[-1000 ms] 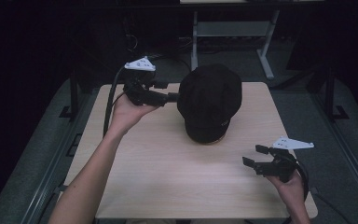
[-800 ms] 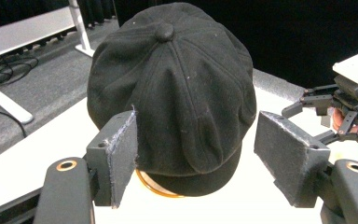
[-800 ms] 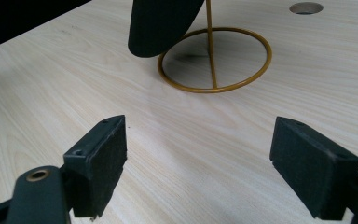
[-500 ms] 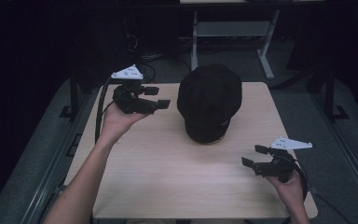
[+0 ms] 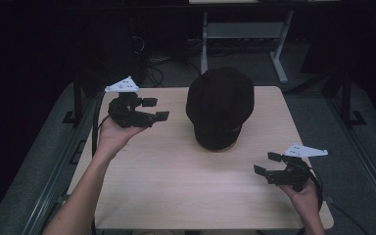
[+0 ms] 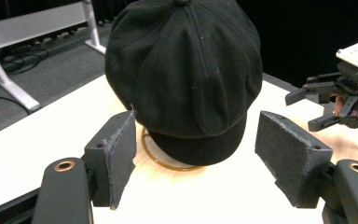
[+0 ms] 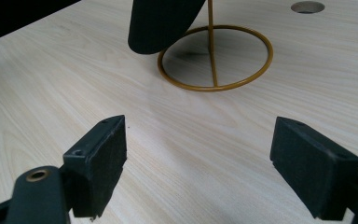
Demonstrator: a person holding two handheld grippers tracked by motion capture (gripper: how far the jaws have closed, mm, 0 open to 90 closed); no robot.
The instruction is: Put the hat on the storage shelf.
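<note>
A black newsboy cap [image 5: 220, 105] sits on a thin gold wire stand [image 7: 214, 58] at the back middle of the light wooden table [image 5: 176, 186]. My left gripper [image 5: 155, 109] hovers to the left of the cap, jaws open and empty, pointing at it with a clear gap between. In the left gripper view the cap [image 6: 186, 70] stands beyond the two pads, with the stand's ring [image 6: 151, 154] under its brim. My right gripper [image 5: 267, 164] is held low over the table's front right, open with nothing between its jaws. The right gripper [image 6: 317, 105] also appears far off in the left gripper view.
A round cable hole [image 7: 307, 6] is cut in the tabletop behind the stand. A white desk frame [image 5: 245, 34] stands on the dark floor behind the table. Black rails [image 5: 54, 171] run along both sides of the table.
My left gripper has drawn back to the left from the cap and sunk a little. The cap and the right gripper have stayed where they were.
</note>
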